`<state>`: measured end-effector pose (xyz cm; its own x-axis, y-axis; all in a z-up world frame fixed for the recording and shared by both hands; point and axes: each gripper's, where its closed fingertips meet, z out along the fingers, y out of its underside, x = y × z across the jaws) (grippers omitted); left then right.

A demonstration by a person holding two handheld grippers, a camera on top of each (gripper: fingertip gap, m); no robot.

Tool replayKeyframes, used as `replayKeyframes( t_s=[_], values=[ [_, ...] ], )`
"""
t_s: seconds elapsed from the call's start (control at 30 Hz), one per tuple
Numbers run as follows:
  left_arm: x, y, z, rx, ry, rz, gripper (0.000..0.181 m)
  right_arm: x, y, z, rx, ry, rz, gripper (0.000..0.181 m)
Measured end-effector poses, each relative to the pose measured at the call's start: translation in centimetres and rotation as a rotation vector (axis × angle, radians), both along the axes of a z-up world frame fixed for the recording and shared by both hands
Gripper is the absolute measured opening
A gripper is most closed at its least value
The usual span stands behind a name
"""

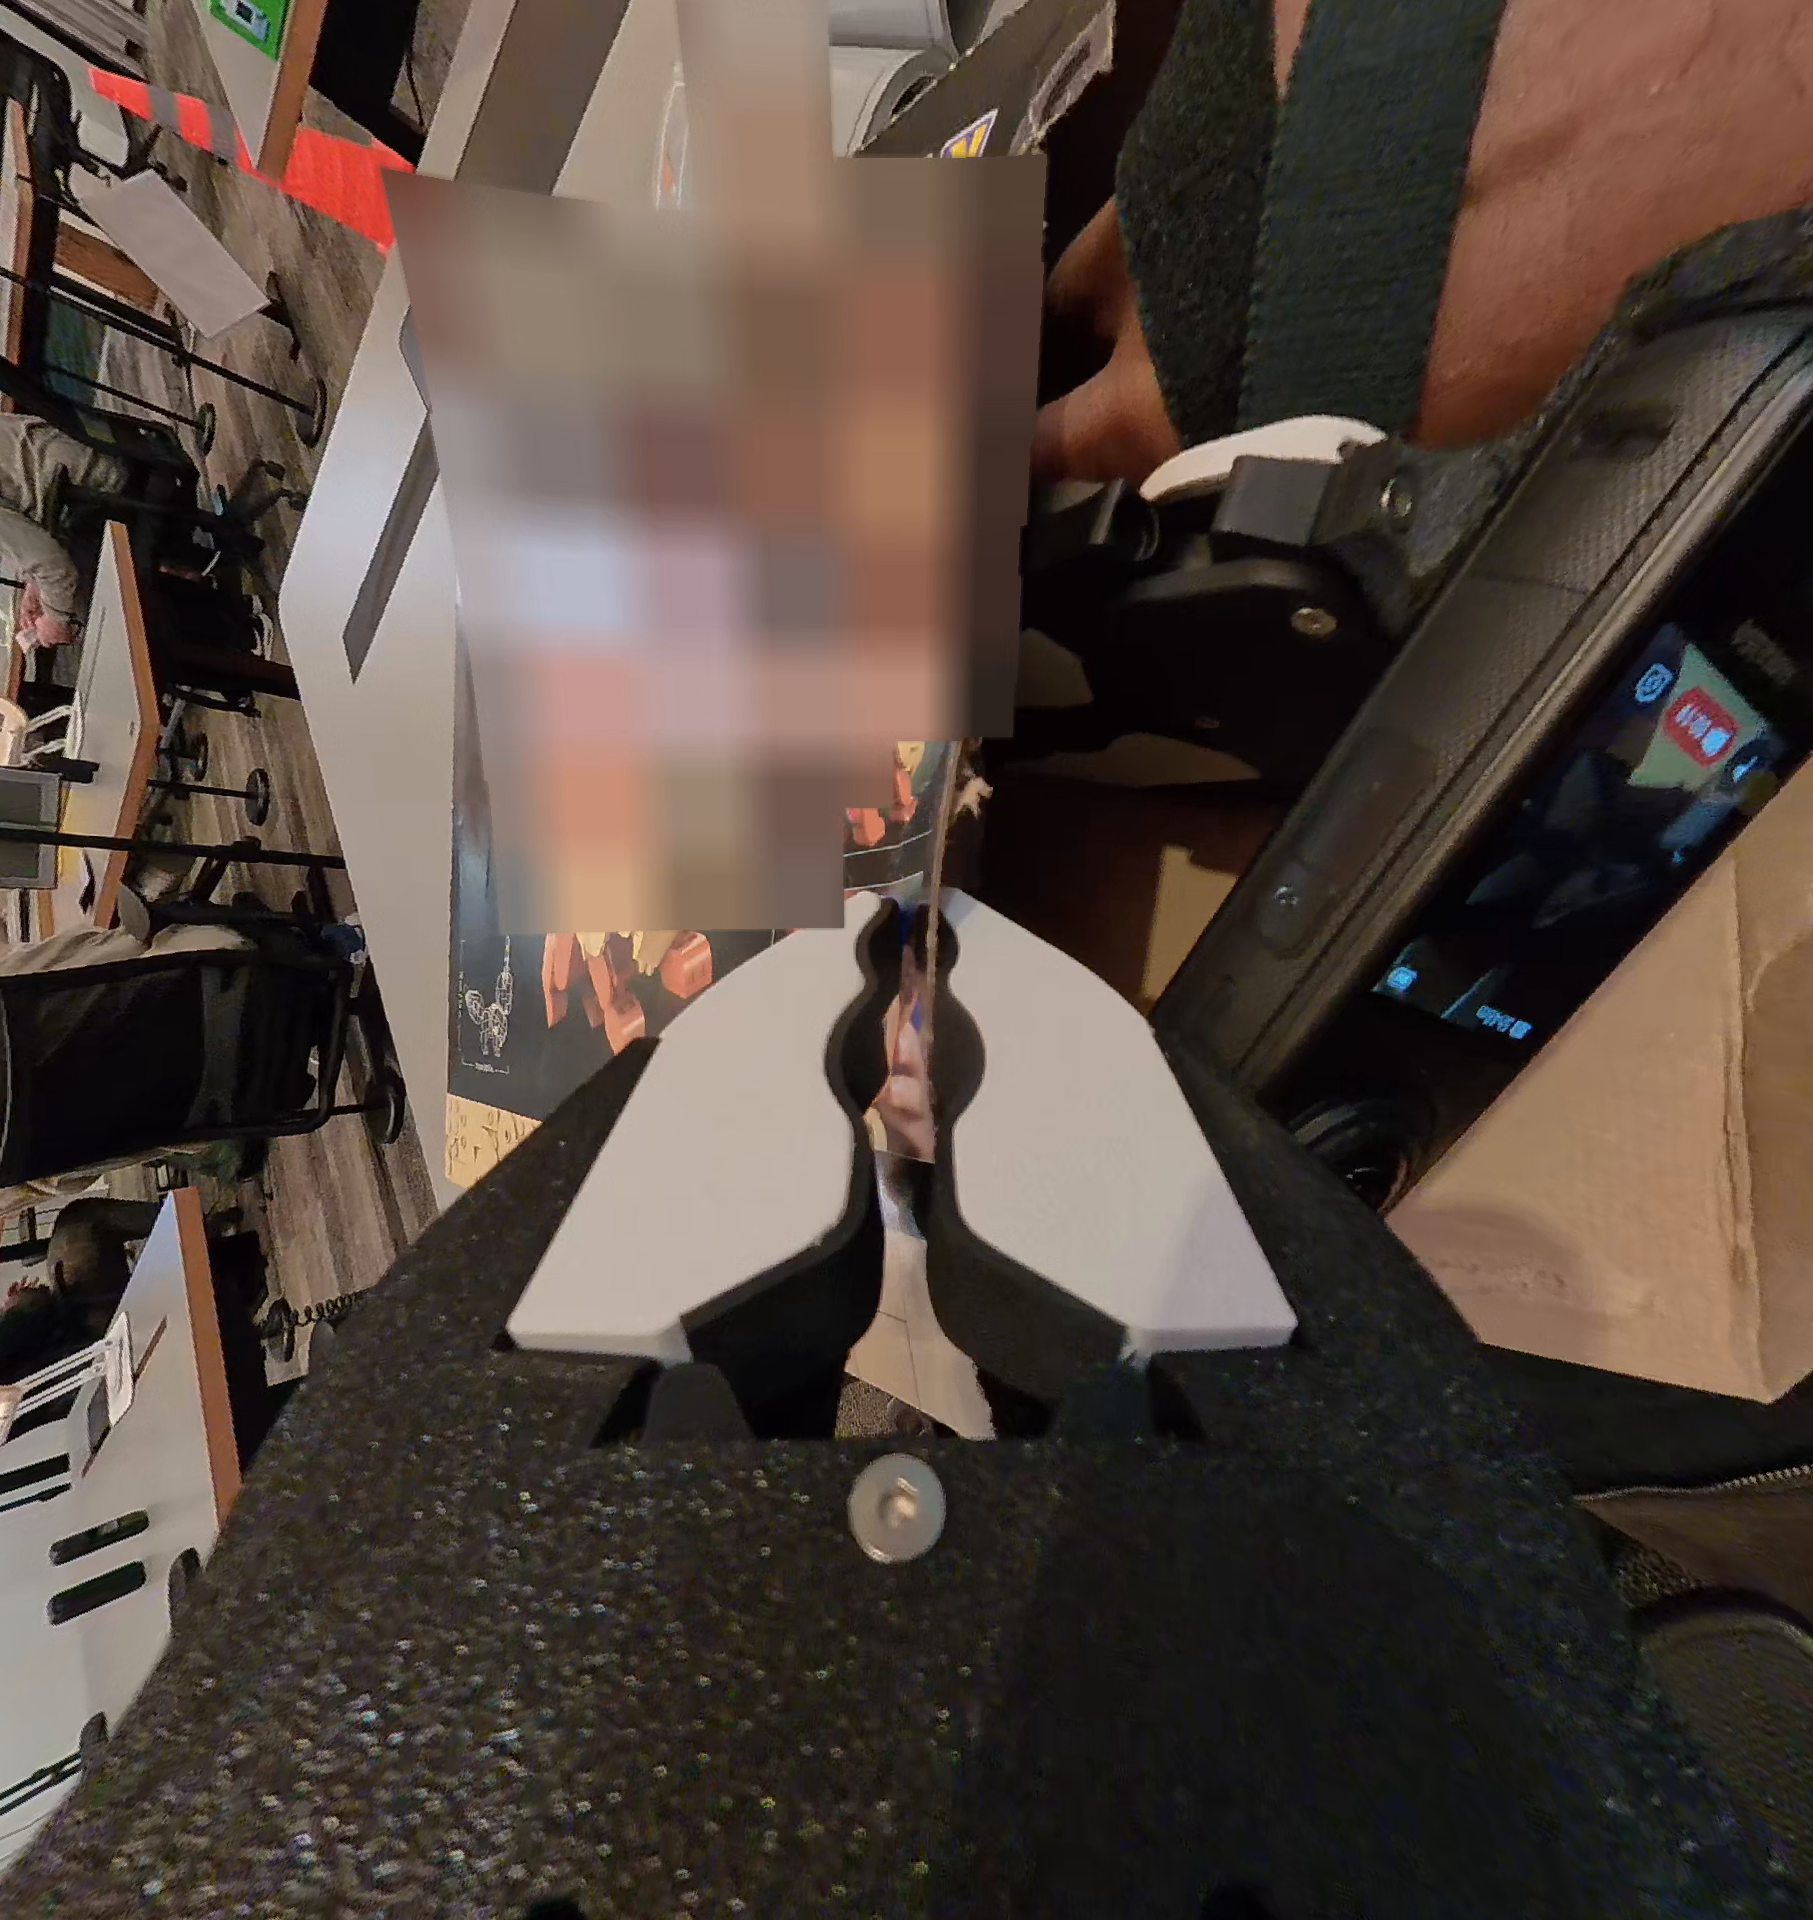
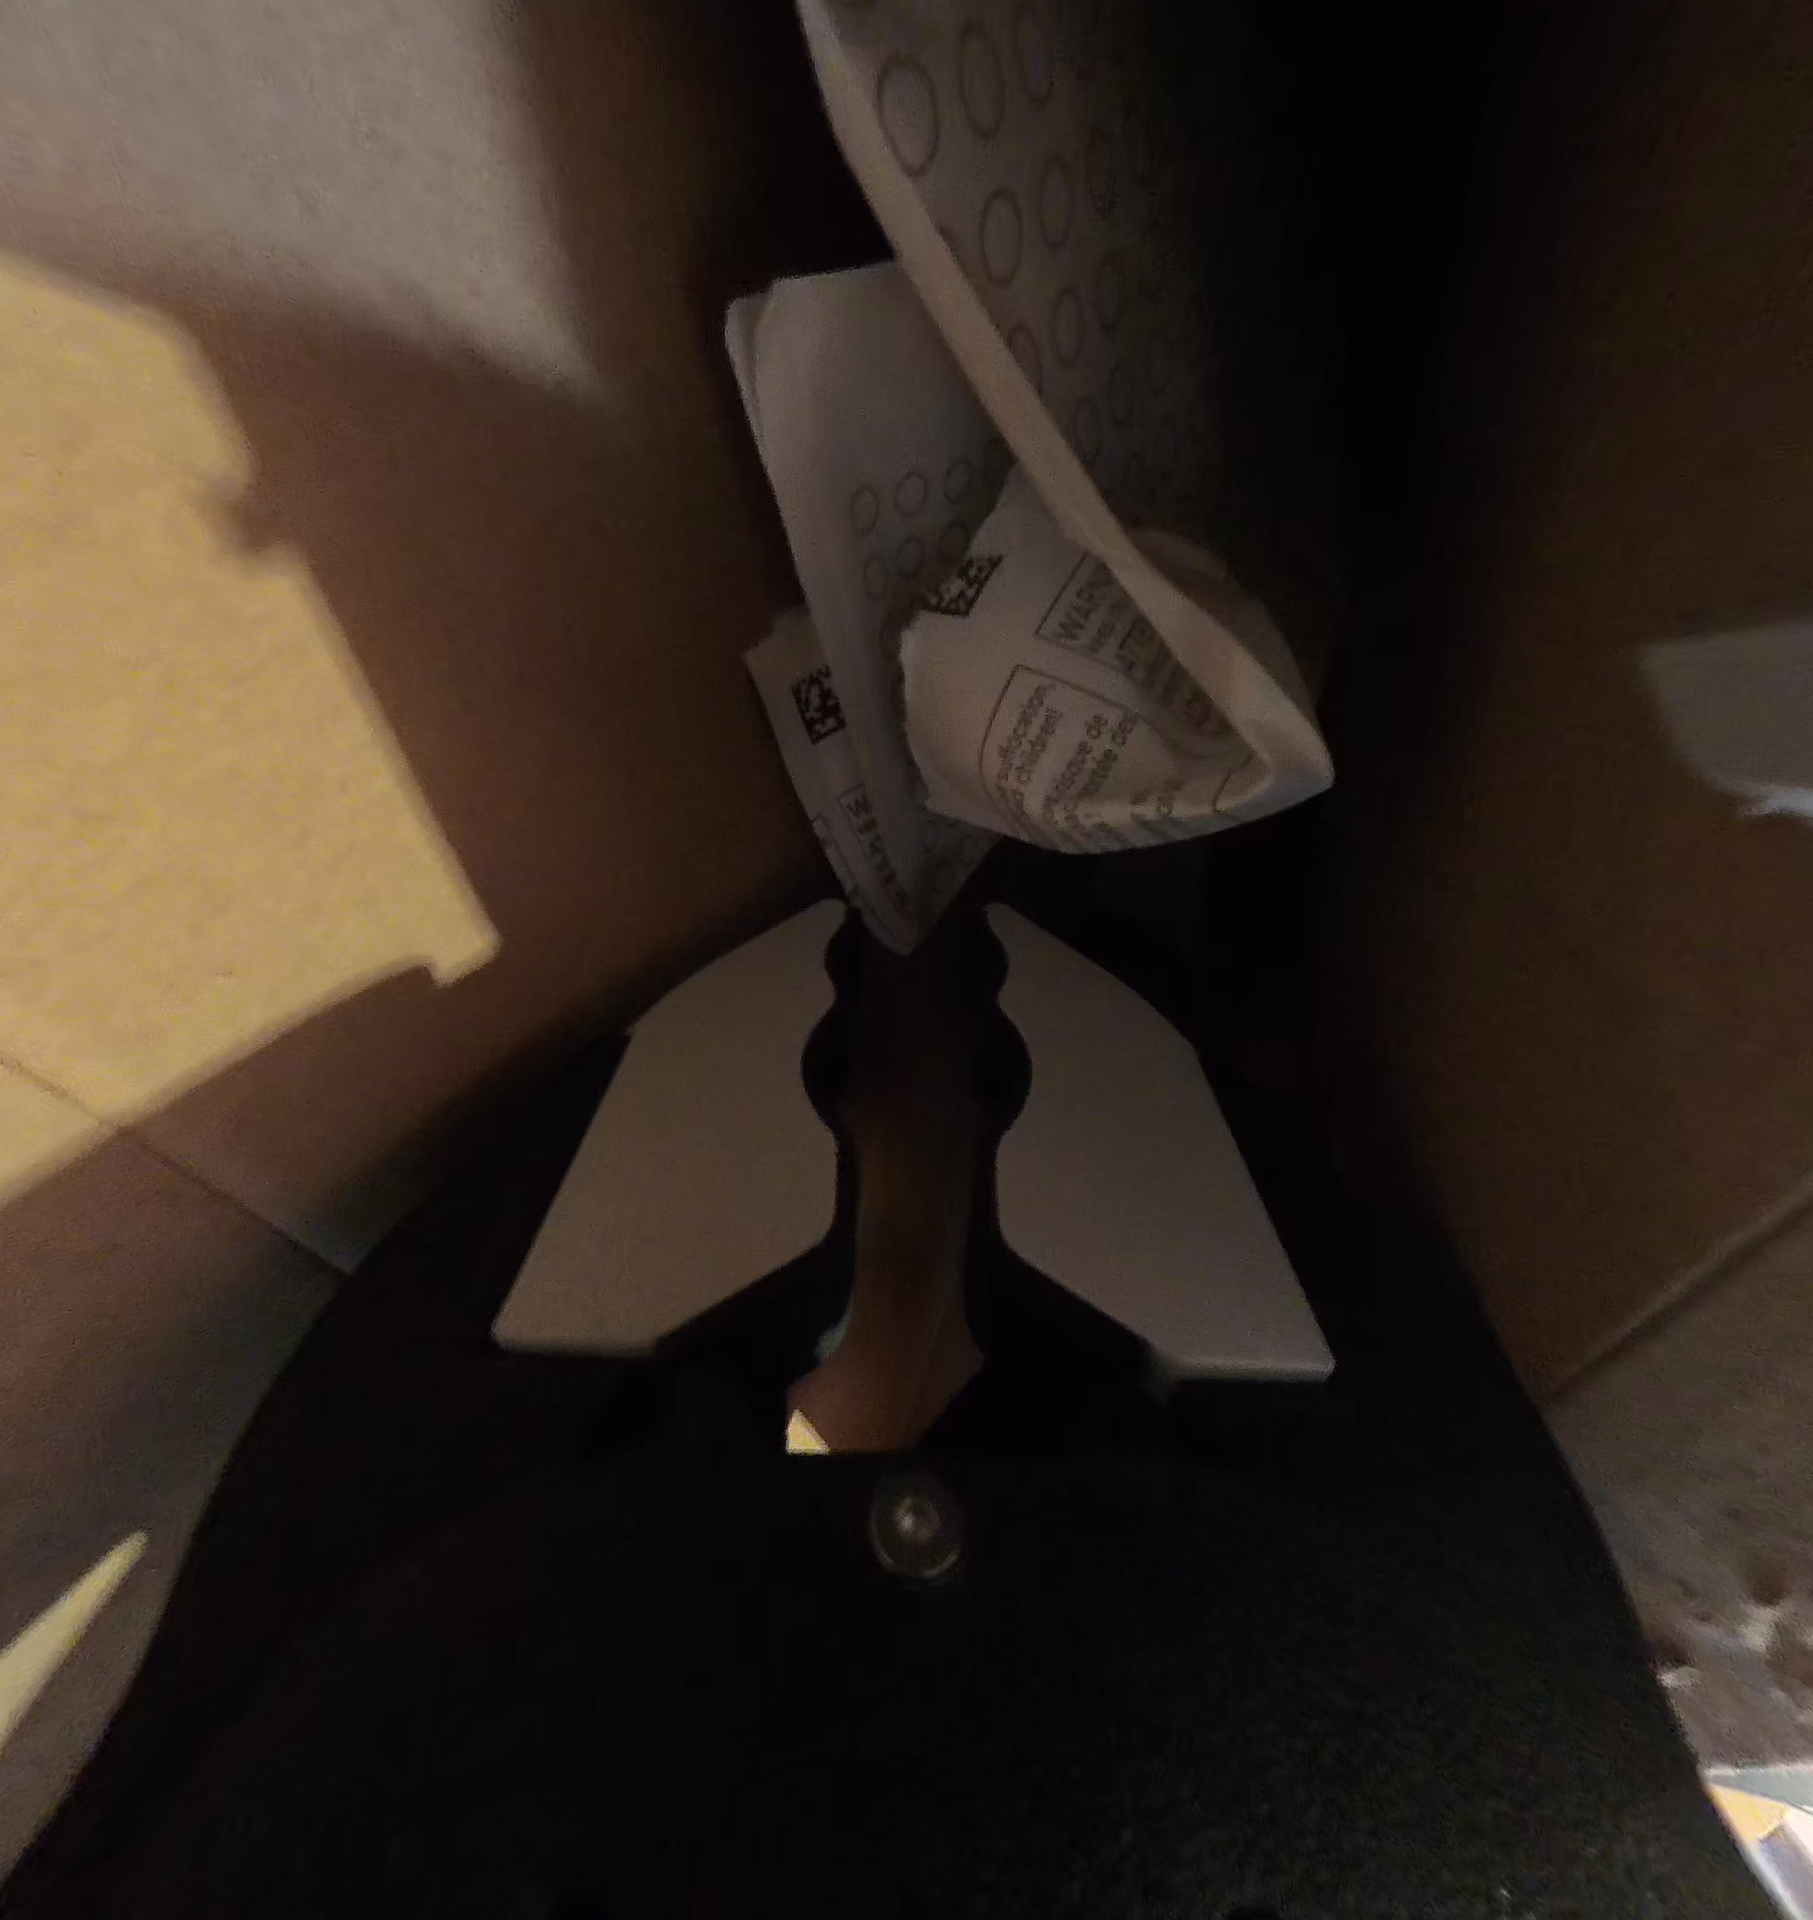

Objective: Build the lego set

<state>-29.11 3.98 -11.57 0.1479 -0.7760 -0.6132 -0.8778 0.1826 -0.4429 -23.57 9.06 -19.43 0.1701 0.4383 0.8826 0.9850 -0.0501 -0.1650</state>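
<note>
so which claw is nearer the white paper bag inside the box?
Right. The right claw is shut on the white paper bag inside the box. The left claw pinches the box flap outside.

crinkled matt paper bag [image 2: 995, 644], brown cardboard [image 2: 569, 644]

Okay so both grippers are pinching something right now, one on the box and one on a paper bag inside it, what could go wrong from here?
1. The left gripper pinches only the thin edge of the lego box, so the box may slip or its flap bend.
2. The right gripper holds just a crumpled corner of the white paper bag; pulling could tear it or lose the grip.
3. The box interior is dark and narrow, so the bag may snag.
</note>
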Motion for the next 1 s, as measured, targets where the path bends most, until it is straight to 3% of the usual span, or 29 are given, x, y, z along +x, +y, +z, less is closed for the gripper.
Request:
replayKeyframes(
  t_s=[0.3,0.6,0.73,1.0],
  values=[
    [-0.2,0.2,-0.3,-0.018,0.014,-0.013,0.004,-0.1,0.0,-0.6,-0.024,-0.003,-0.019,0.001],
    [-0.6,0.3,-0.9,-0.024,-0.004,-0.011,0.005,-0.5,-0.6,0.1,0.007,-0.028,0.006,0.0],
    [-1.2,0.5,-0.8,-0.026,-0.017,0.0,0.005,-0.6,-2.0,1.2,0.04,0.021,0.028,0.0],
    [-0.6,0.7,-0.5,-0.015,-0.026,0.015,0.005,1.2,-6.5,2.5,0.127,-0.039,0.082,0.0]
  ],
)
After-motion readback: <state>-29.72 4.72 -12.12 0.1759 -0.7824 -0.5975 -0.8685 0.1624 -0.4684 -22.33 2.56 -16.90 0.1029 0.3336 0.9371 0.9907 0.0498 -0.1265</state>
